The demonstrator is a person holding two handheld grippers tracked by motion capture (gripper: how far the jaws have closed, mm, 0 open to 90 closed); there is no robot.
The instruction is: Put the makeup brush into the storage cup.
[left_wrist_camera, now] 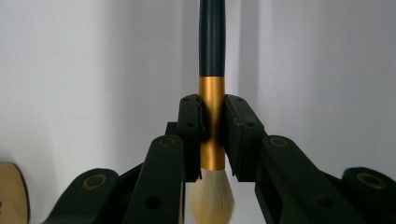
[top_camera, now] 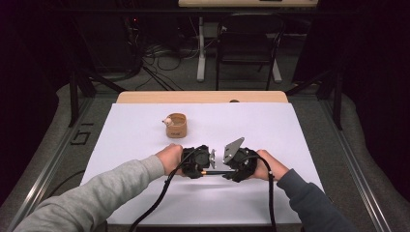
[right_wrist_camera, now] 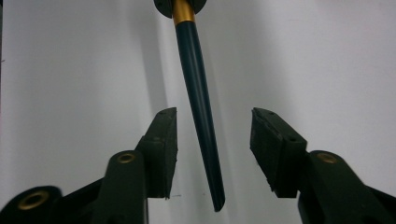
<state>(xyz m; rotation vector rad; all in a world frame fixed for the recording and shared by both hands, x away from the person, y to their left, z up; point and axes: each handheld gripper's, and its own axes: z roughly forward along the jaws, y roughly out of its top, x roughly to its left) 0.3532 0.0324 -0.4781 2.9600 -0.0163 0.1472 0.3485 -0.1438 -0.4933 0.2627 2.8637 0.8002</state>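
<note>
A makeup brush (left_wrist_camera: 211,46) with a dark handle, a gold ferrule and pale bristles lies level just above the white sheet (top_camera: 145,193). My left gripper (left_wrist_camera: 212,107) is shut on the gold ferrule, and the bristles point back toward its body. In the high view the left gripper (top_camera: 208,166) and the right gripper (top_camera: 226,170) face each other tip to tip. The right gripper (right_wrist_camera: 215,116) stands open around the brush handle (right_wrist_camera: 198,102). The handle's tapered end runs between its pads (right_wrist_camera: 163,135) with a gap on each side.
A tan round holder (top_camera: 176,125) with a small pale object at its rim stands on the sheet beyond the left hand. The wooden table edge (top_camera: 203,96) shows at the far side, with a chair (top_camera: 249,43) and cables on the floor behind.
</note>
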